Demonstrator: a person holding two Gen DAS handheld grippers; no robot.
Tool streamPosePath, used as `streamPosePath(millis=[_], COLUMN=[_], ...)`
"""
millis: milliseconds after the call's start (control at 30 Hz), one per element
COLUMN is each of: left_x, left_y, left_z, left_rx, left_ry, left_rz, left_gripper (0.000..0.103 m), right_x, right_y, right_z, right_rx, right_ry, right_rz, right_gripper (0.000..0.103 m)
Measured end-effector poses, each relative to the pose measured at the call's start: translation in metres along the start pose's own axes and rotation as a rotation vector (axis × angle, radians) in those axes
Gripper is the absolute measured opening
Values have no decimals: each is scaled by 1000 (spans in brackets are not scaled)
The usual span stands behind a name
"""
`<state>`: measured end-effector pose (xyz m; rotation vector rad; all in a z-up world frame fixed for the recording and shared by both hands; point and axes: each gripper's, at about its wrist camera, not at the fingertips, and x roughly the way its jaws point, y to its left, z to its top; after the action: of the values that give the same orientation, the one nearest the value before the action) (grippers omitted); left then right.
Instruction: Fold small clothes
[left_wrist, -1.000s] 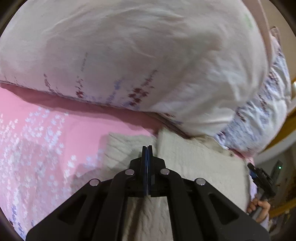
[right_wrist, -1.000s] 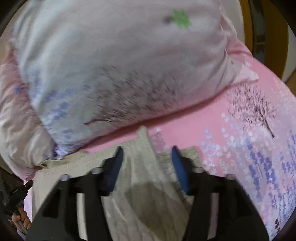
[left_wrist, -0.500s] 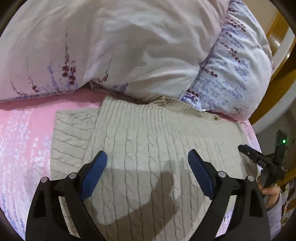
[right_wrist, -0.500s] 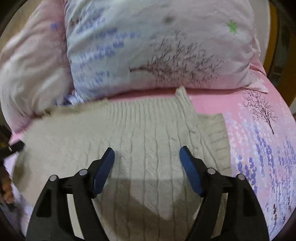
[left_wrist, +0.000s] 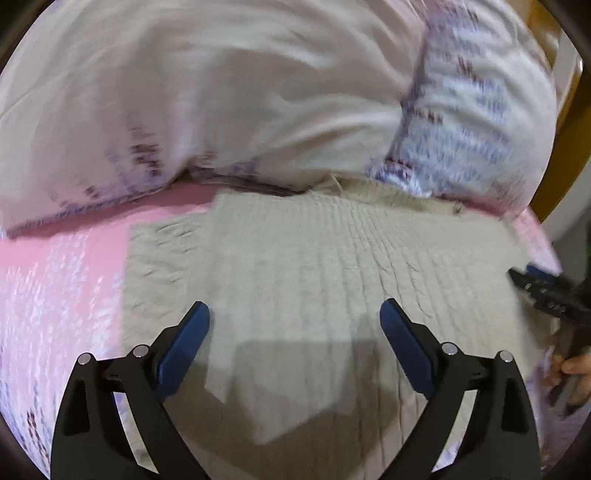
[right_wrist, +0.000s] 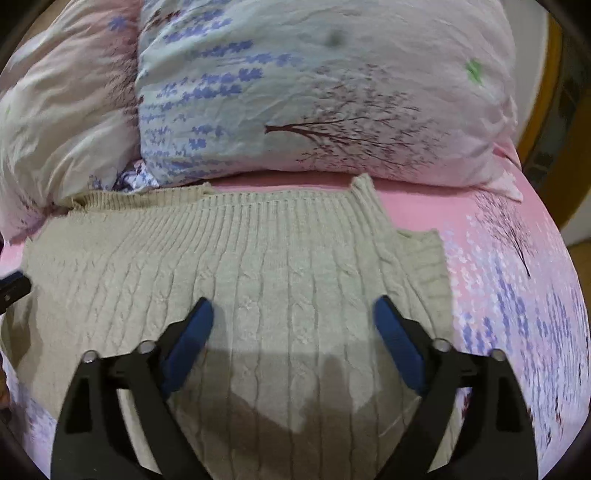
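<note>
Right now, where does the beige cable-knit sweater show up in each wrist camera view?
Left wrist: the beige cable-knit sweater fills centre and bottom, under the open left gripper.
Right wrist: it spans centre-left, under the open right gripper.
Shared landmark: blue-flowered pillow behind its ribbed edge.

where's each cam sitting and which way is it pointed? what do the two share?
Left wrist: on the left tool, above the beige cable-knit sweater on the pink floral bedsheet, facing the white floral pillows; its open blue-padded fingers show, plus the right tool and a hand at the right edge.
Right wrist: on the right tool, above the sweater's ribbed edge, facing the tree-print pillow; its open fingers show.
Shared: sweater, sheet, pillows.
</note>
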<state>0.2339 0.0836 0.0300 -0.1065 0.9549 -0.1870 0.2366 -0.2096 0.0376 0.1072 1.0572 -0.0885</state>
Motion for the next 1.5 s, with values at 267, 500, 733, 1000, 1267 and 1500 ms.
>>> streamPosePath(millis=[267,500,733,1000,1267,1500], left_x=[-35,-40,-18,-12,-6,-1], left_y=[101,92,104,113,131,124], left_z=[-15,-28,-25,-24,-26,-27], left_rx=[-239,-80,-176,-322,-461,-535], left_ry=[-26,6,66,67,86,83], left_rz=[-179,-70,-191,-380,-474,-554], left_gripper=[95,98,98,82,74,57], right_x=[-32,-30,-17,-12,-14,-15], right_y=[28,82,93,94,93,93], right_z=[-12,-19,-30,-30,-30,-31], right_rx=[40,-88,-57,-75,-71,-67], right_ry=[-34,-27,1,0,-5,-9], right_rz=[72,-19,15,0,7,6], right_gripper=[101,101,101,101,101,101])
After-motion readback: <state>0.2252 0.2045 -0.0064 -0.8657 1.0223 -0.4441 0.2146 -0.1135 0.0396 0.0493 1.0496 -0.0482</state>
